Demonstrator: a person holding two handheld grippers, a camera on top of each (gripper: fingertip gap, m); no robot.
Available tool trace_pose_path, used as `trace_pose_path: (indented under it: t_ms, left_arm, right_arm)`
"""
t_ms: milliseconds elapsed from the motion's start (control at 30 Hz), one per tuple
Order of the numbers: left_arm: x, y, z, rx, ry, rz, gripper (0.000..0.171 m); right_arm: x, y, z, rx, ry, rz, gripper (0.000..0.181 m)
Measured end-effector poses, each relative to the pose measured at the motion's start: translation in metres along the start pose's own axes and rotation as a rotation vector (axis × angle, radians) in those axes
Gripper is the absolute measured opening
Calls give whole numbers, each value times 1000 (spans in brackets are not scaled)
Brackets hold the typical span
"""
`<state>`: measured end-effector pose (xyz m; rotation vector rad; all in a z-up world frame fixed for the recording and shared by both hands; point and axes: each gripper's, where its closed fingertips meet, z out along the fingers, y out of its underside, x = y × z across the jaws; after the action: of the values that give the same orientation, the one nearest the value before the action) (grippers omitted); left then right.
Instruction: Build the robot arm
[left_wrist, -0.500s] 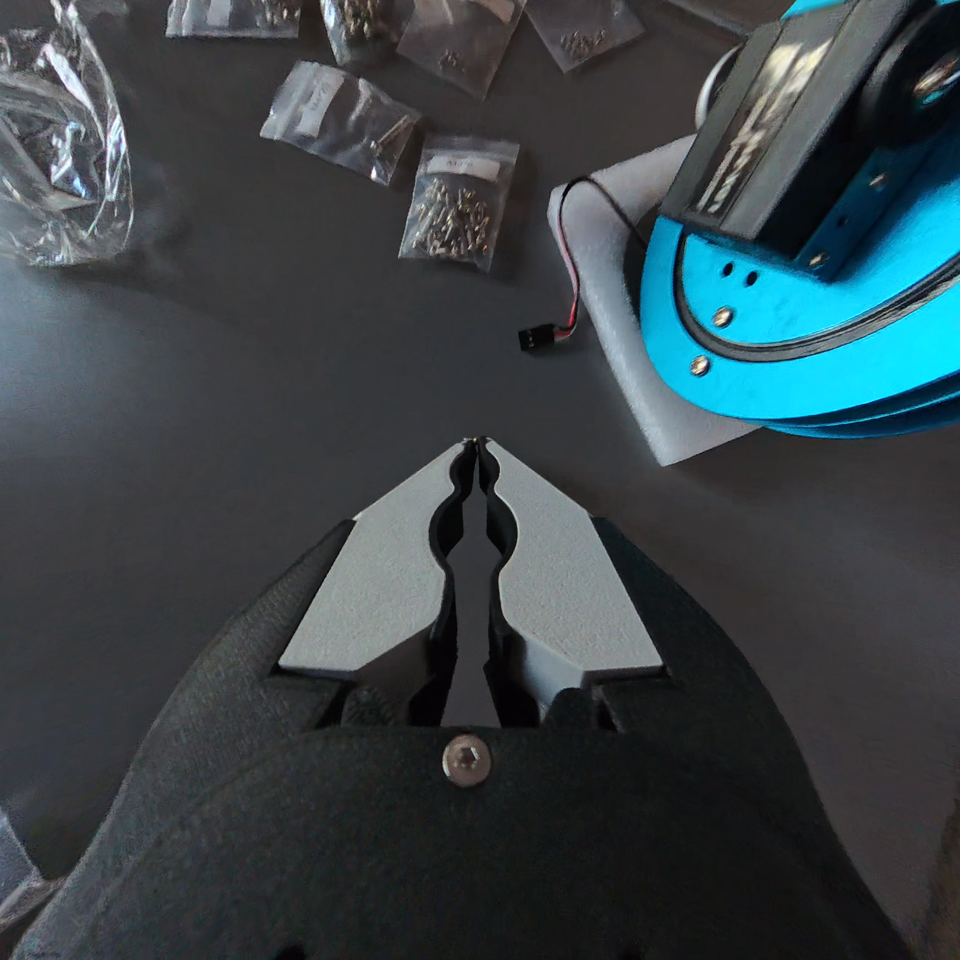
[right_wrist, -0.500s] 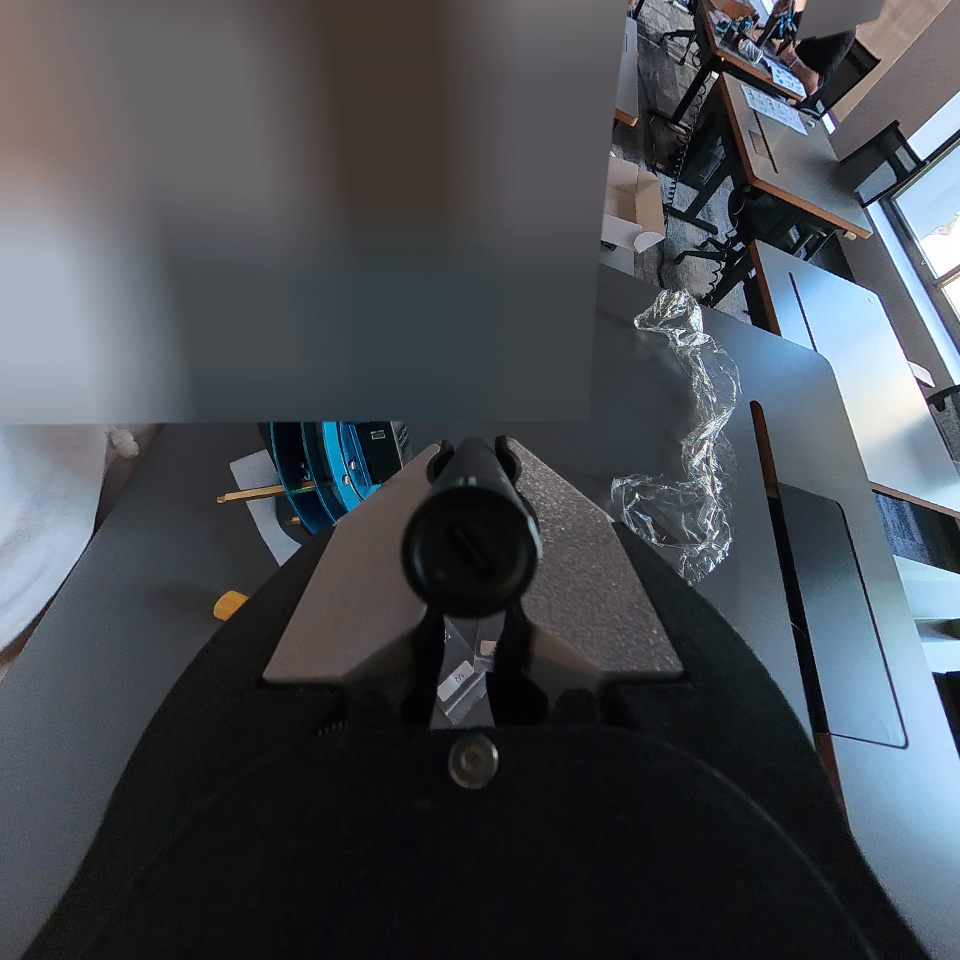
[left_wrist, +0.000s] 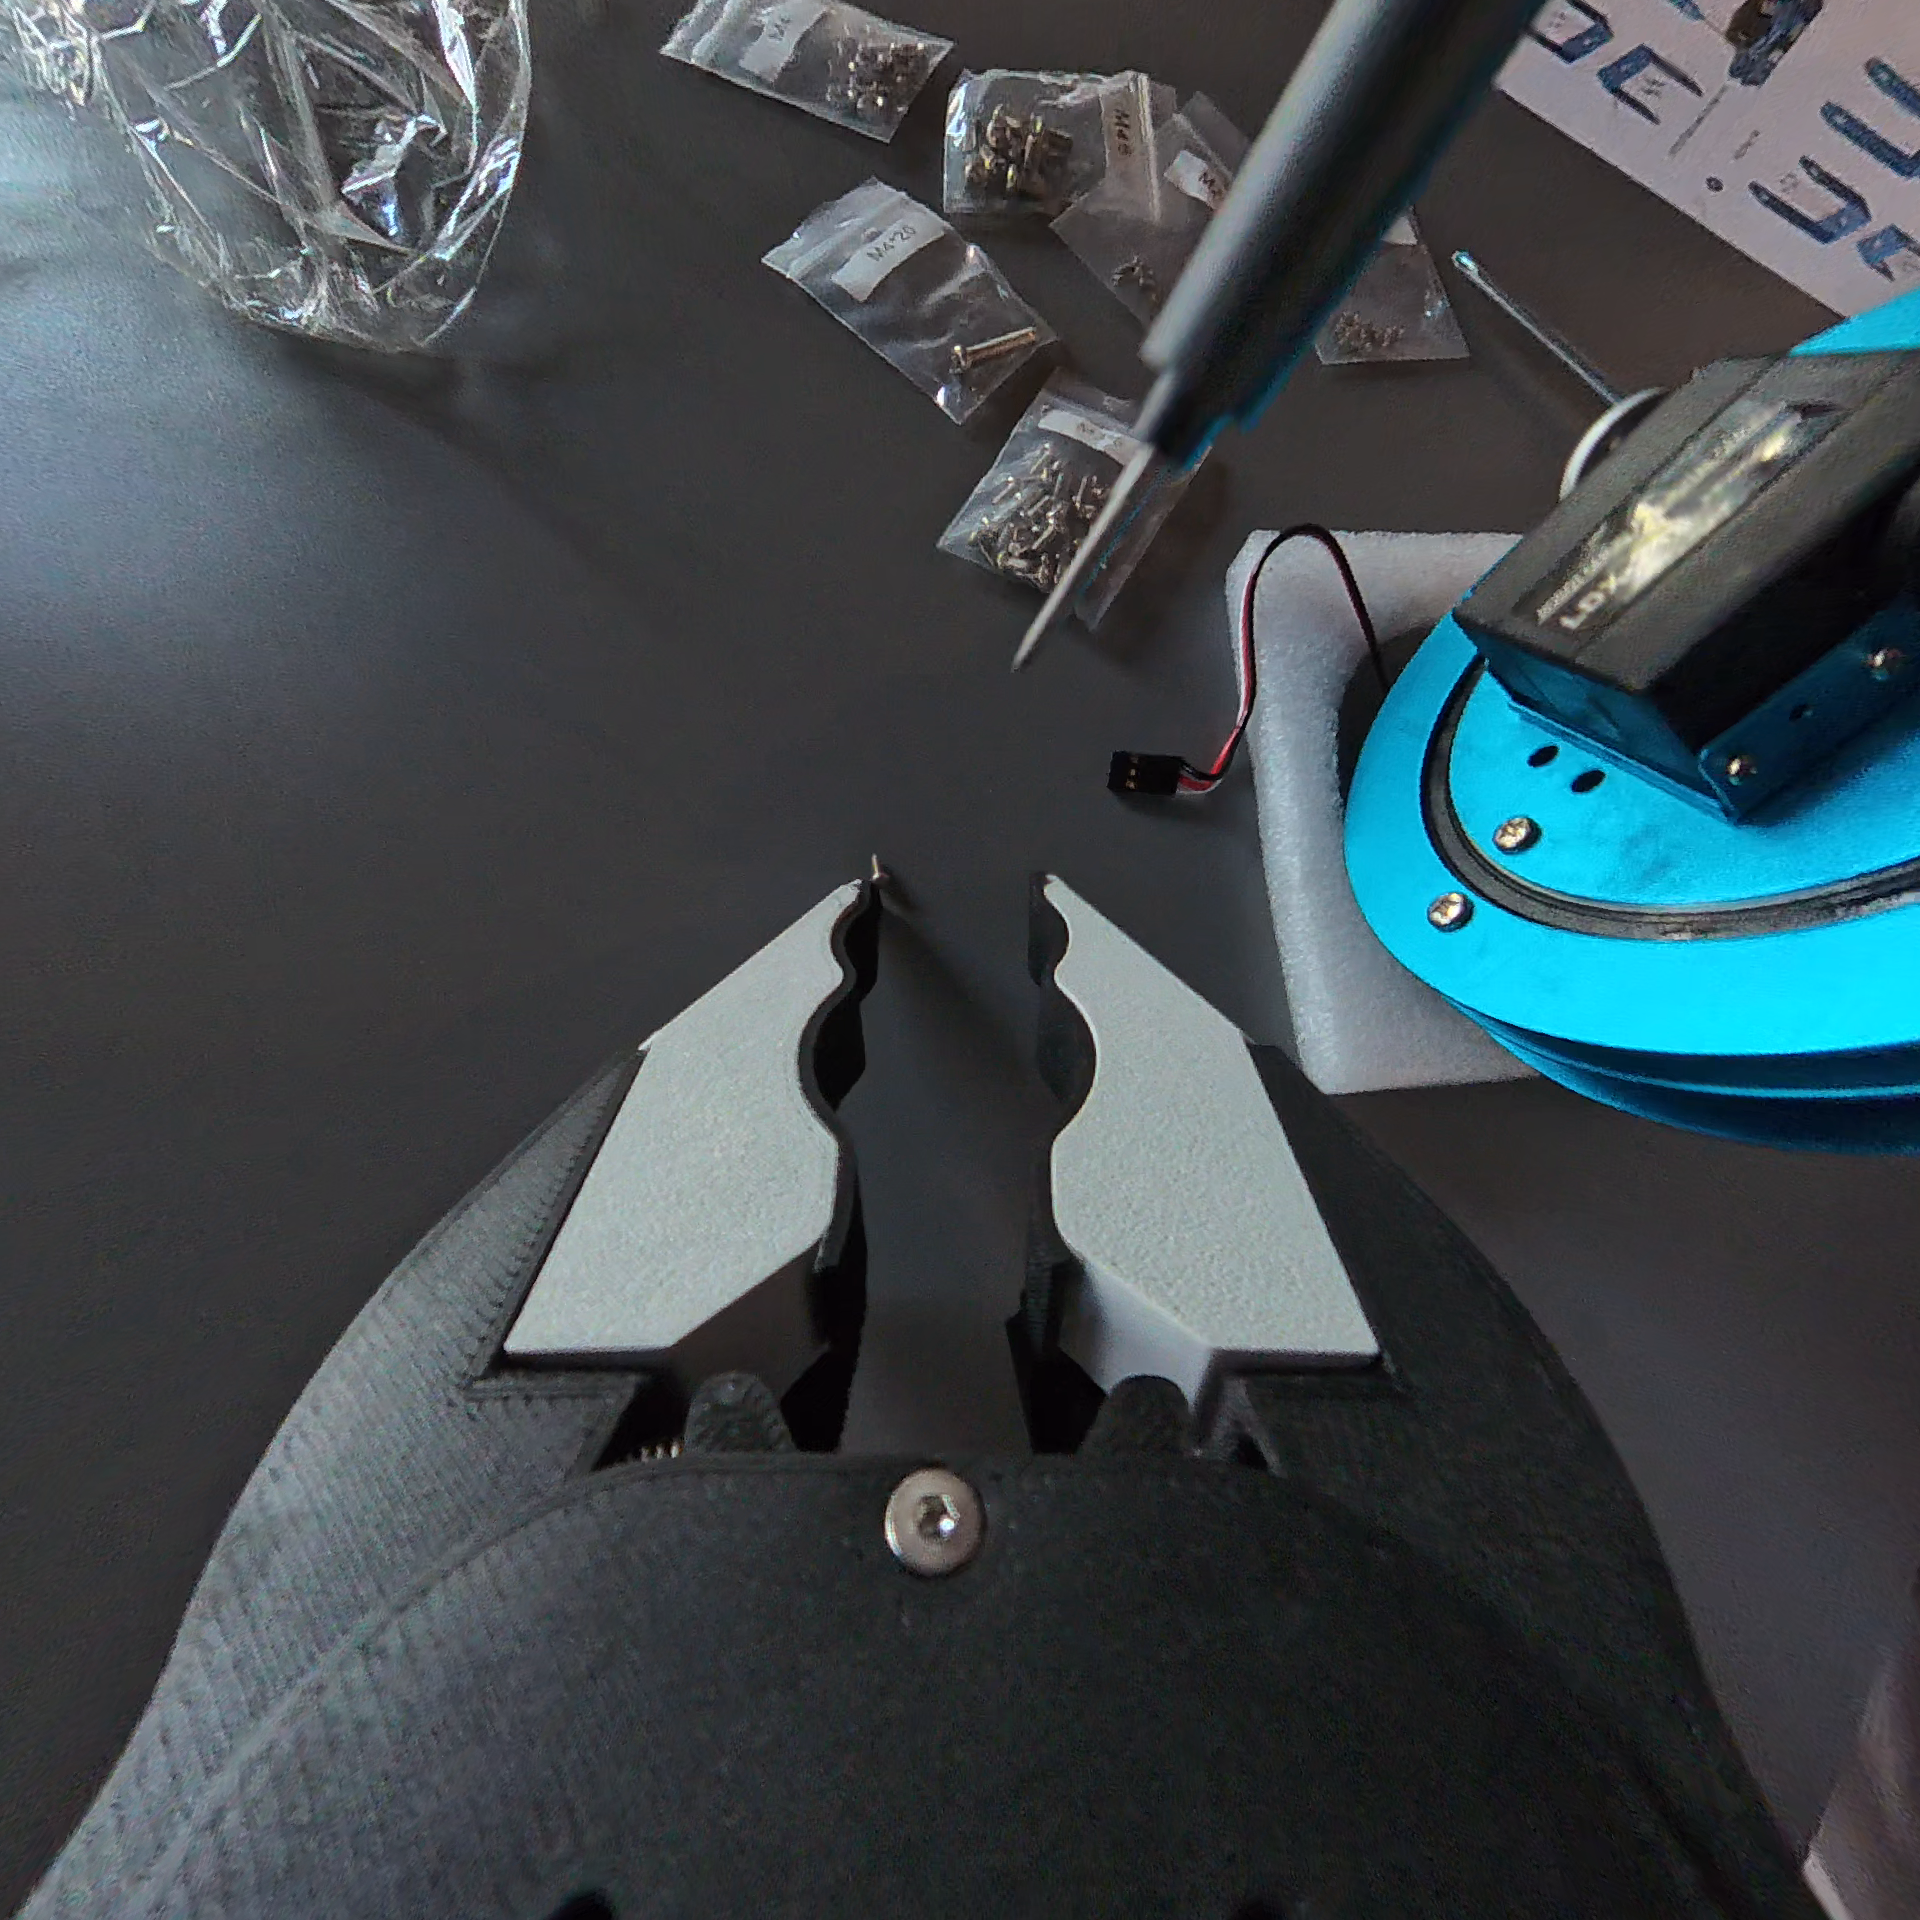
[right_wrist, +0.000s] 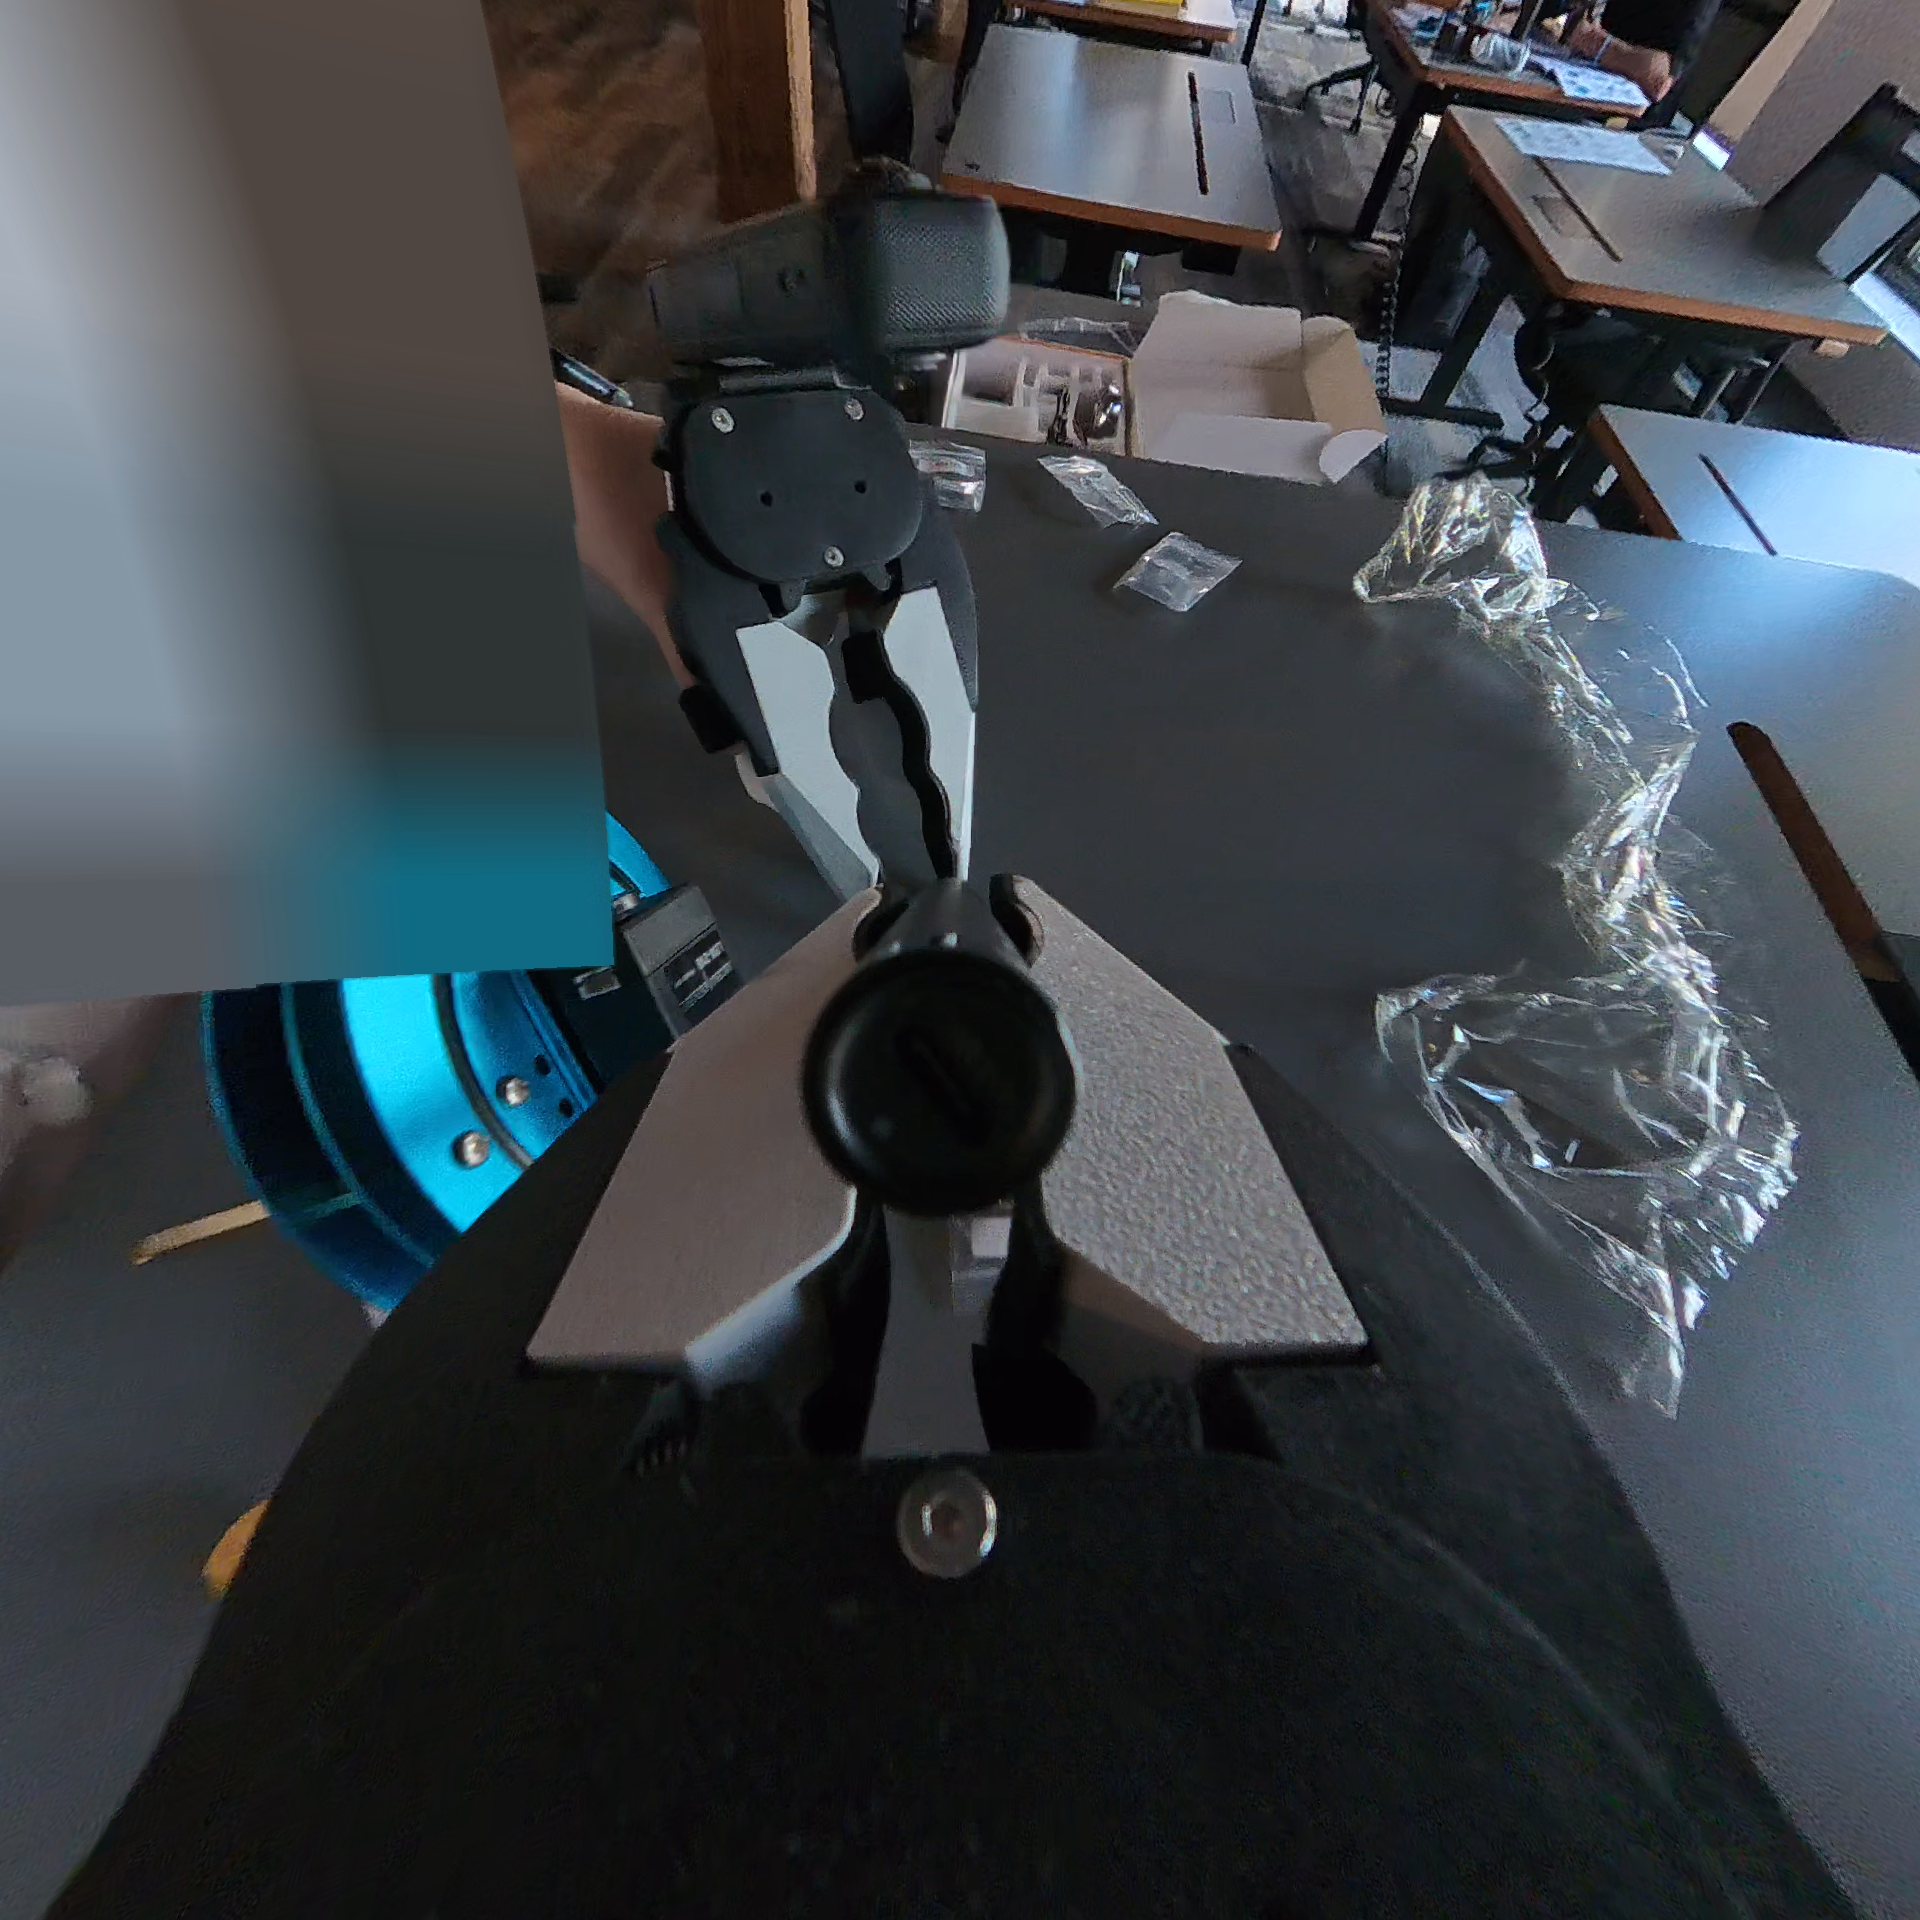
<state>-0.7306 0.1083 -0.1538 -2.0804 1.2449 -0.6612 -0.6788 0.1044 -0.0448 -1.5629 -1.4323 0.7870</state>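
A: What is seen at the left gripper?

B: Its fingers are spread apart; a tiny screw, perhaps touching the left fingertip, is seen at centre frame on the dark surface.

A: And the right gripper?

B: A black screwdriver is clamped in it; in the left view its tip is pointed down from the upper right, near the screw bags. A blue round base is set on white foam at right; crumpled plastic is seen upper left.

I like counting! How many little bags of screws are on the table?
6 little bags in the left wrist view: one farthest, one left, one nearest, three clustered by the screwdriver, which may hide more.
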Motion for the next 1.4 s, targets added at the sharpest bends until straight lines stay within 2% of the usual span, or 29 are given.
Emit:
trace_pose_path:
  t_ms: [233, 700, 1167, 1333, 1400]
  left_arm:
    - [-3, 3, -2, 32, -14, 84, 32]
    - [-2, 0, 0, 53, 5, 95, 34]
    - [-1, 0, 0, 55, 15, 91, 35]
    - [-10, -1, -4, 80, -36, 135, 36]
    - [-16, -8, -12, 140, -70, 185, 38]
  right_arm:
    - [-1, 14, 26, 34, -1, -11, 17]
    - [-5, 20, 41, -8, 1, -52, 17]
    - [-3, 25, 42, -33, 6, -49, 16]
    - [-3, 4, 25, 31, 14, -49, 16]
    - [-2, -6, 14, 77, -6, 2, 17]
